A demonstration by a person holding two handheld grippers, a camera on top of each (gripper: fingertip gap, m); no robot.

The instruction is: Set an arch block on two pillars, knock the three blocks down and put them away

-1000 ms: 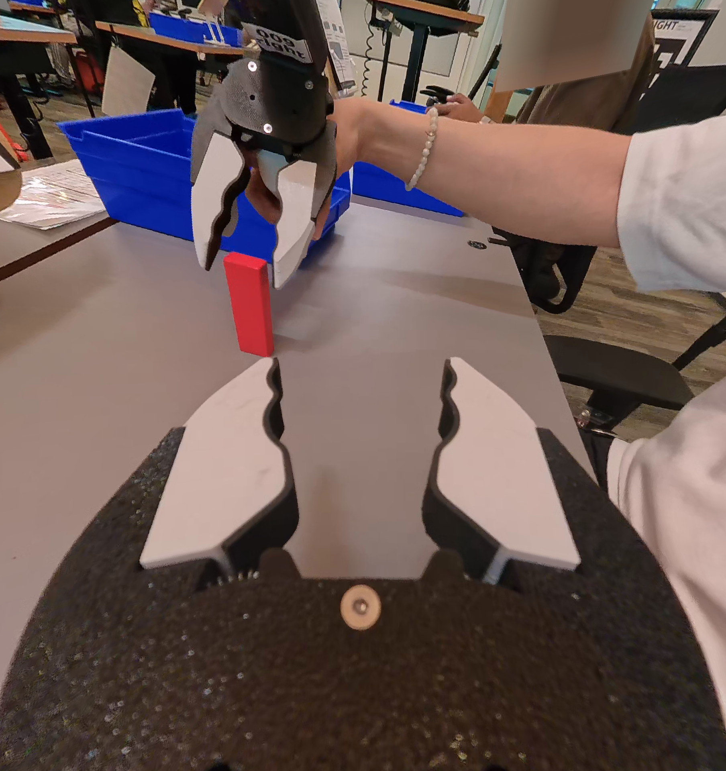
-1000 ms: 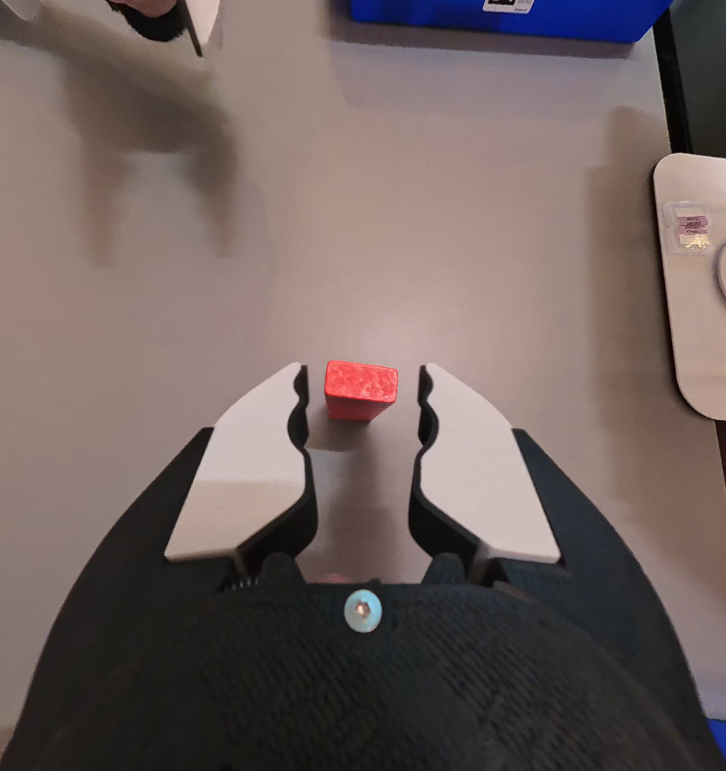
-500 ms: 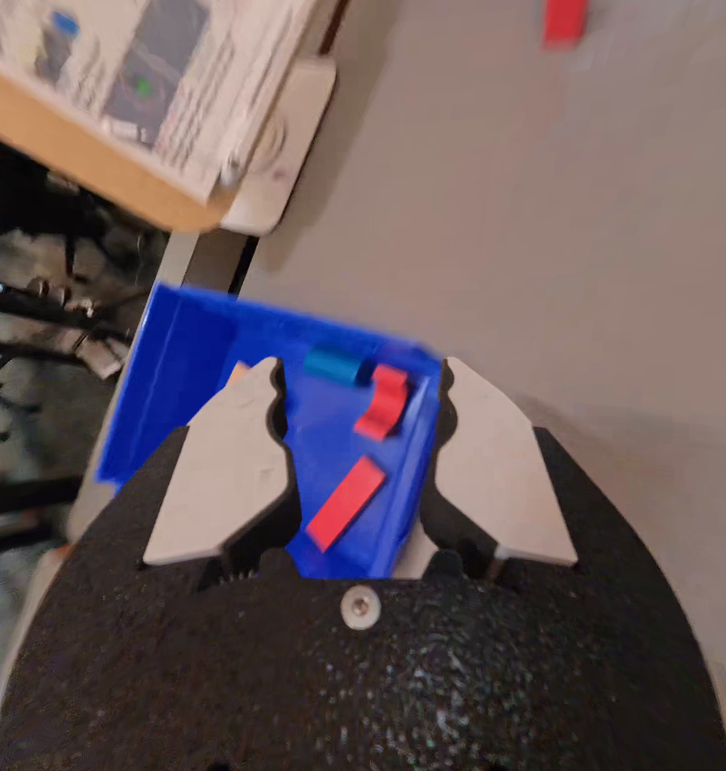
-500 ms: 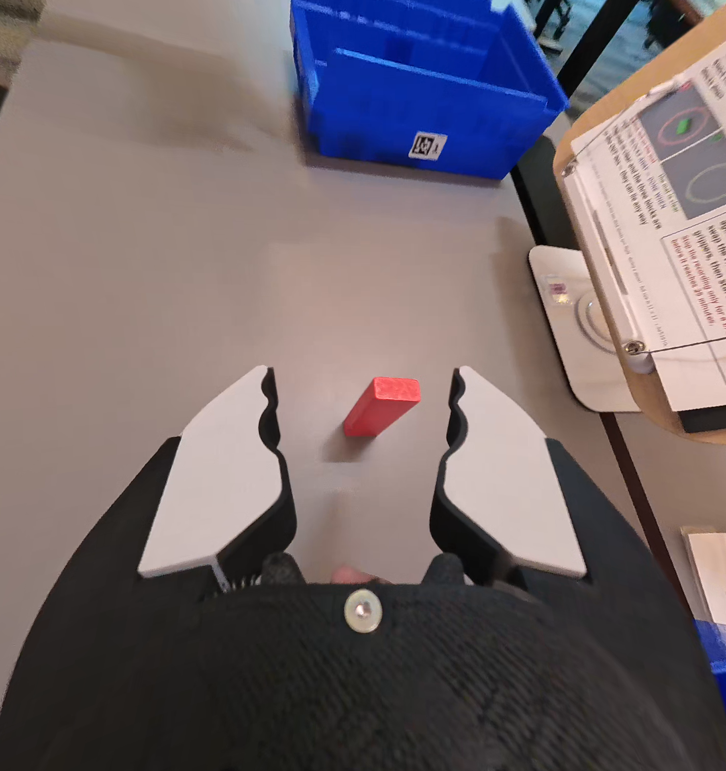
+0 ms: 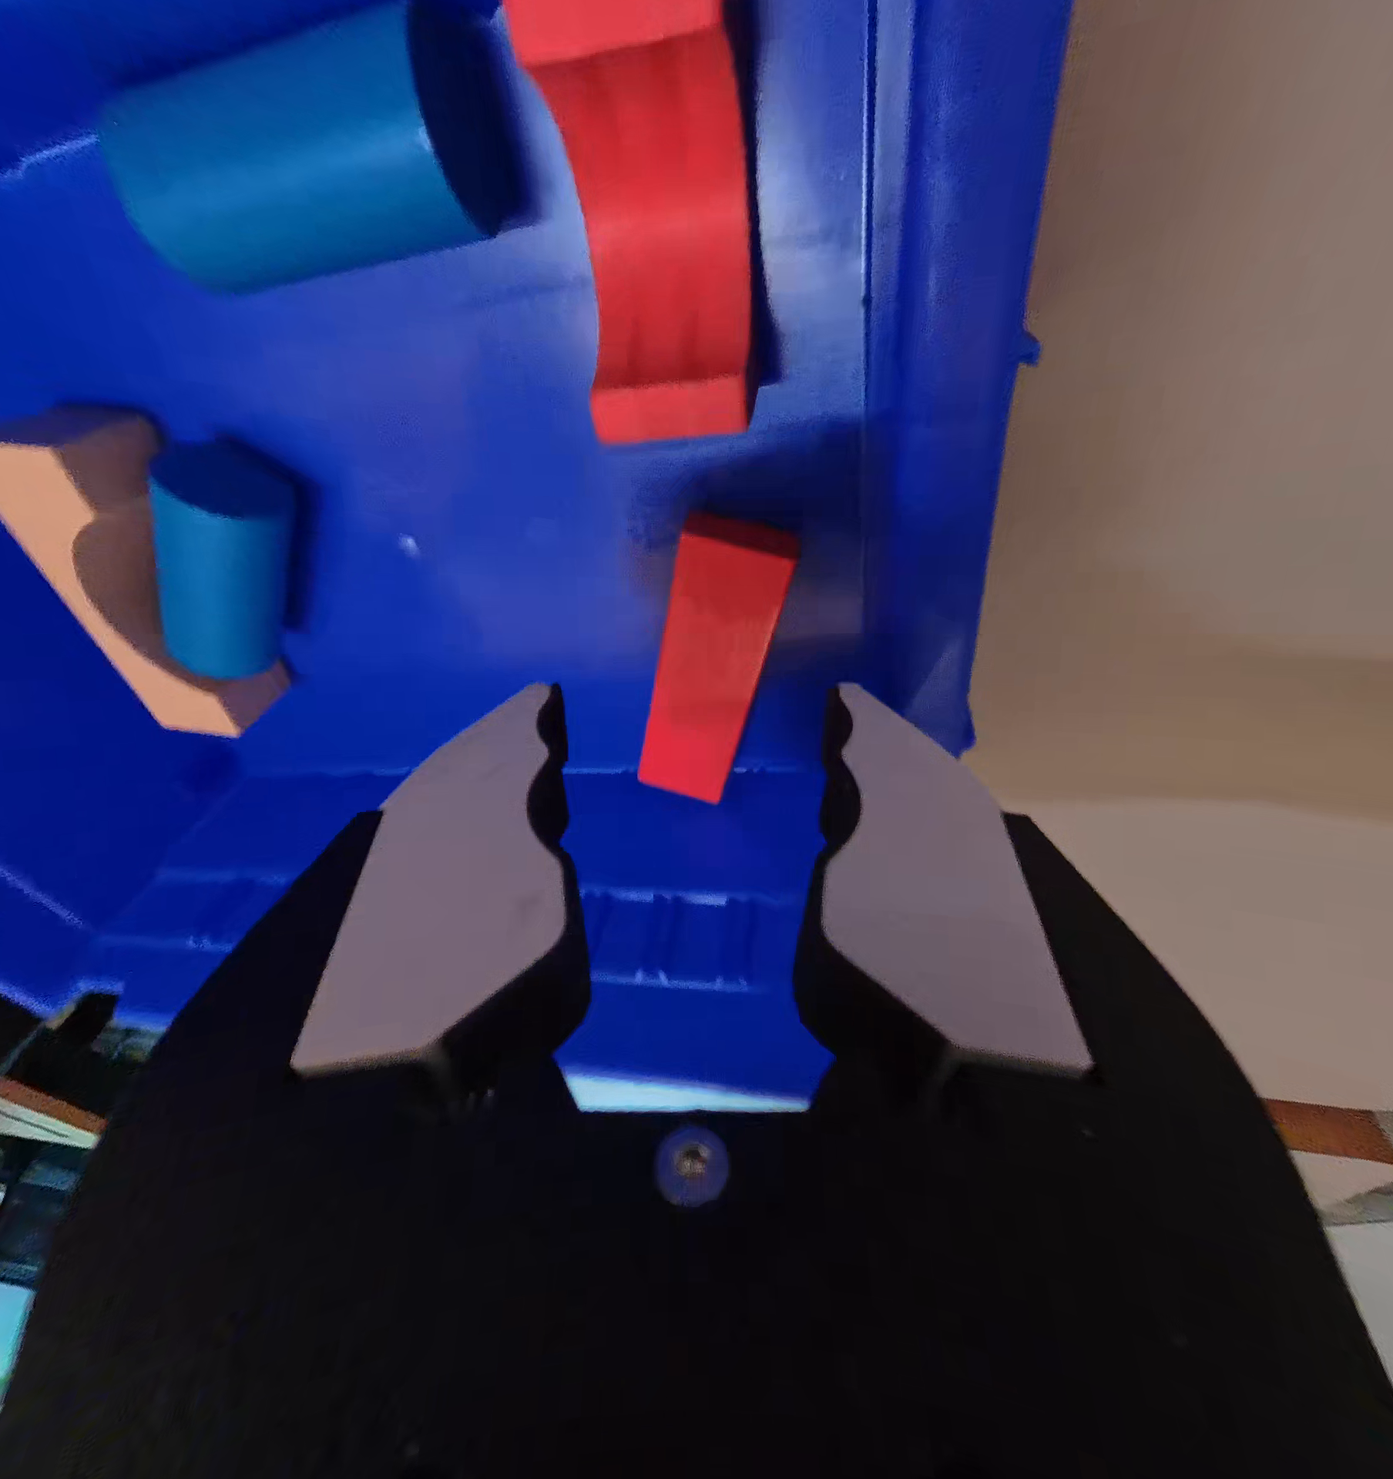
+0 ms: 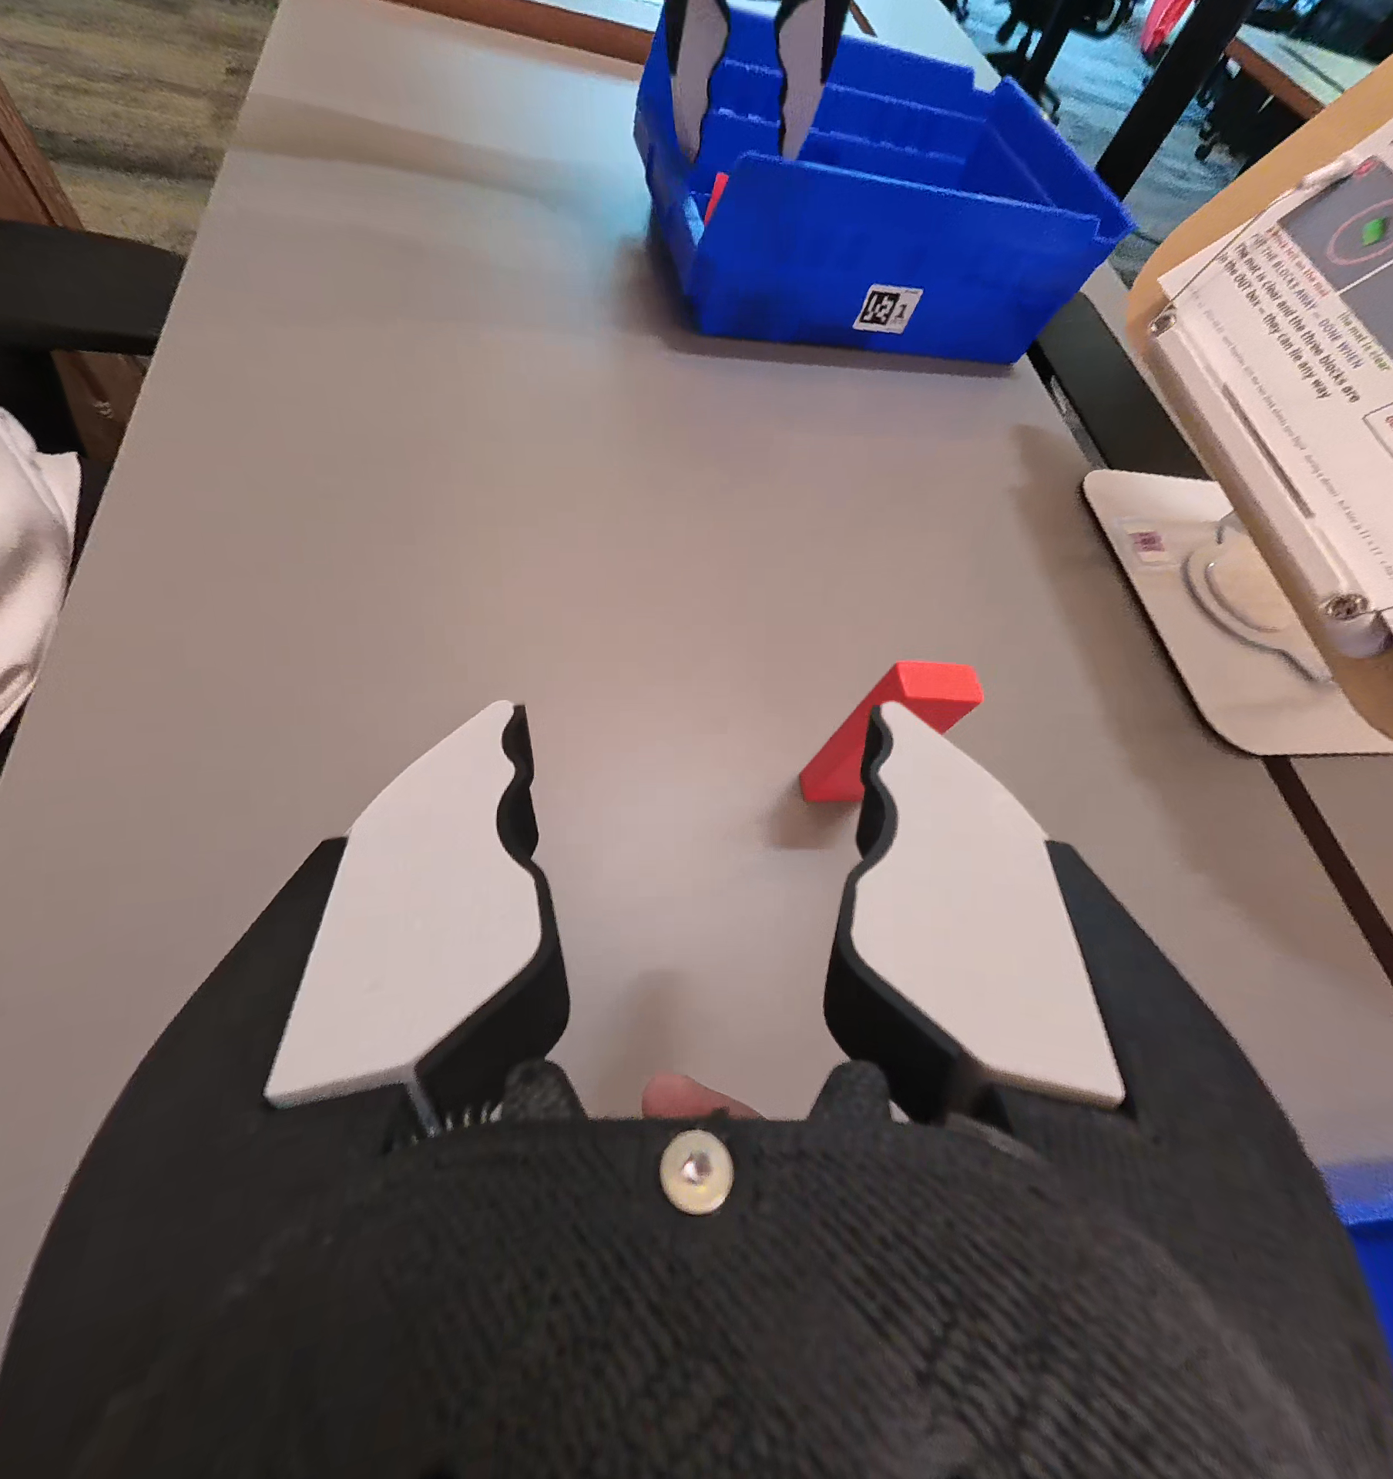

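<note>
My left gripper (image 5: 693, 704) is open and empty, reaching down into a blue bin (image 5: 941, 400). A flat red block (image 5: 717, 664) lies just ahead between its fingertips, apart from both. Farther in lie a red arch block (image 5: 669, 224), two blue cylinders (image 5: 277, 152) (image 5: 217, 560) and a tan block (image 5: 45, 520). My right gripper (image 6: 693, 720) is open and empty above the grey table (image 6: 517, 480). An upright red block (image 6: 937, 687) stands just beyond its right fingertip, partly hidden by it. The left gripper (image 6: 741, 152) shows far off in the blue bin (image 6: 877, 240).
A clipboard with papers (image 6: 1318, 360) on a white base plate (image 6: 1206, 624) overhangs the table's right edge. Another blue bin's corner (image 6: 1390, 1280) shows at lower right. A white sleeve (image 6: 5, 560) and a black chair (image 6: 37, 280) are at the left. The grippers' ends are close to 50 cm from one another.
The left gripper swung from the table over to the blue bin and dropped in close to the flat red block. The right gripper let go of the upright red block, drew back and opened wider.
</note>
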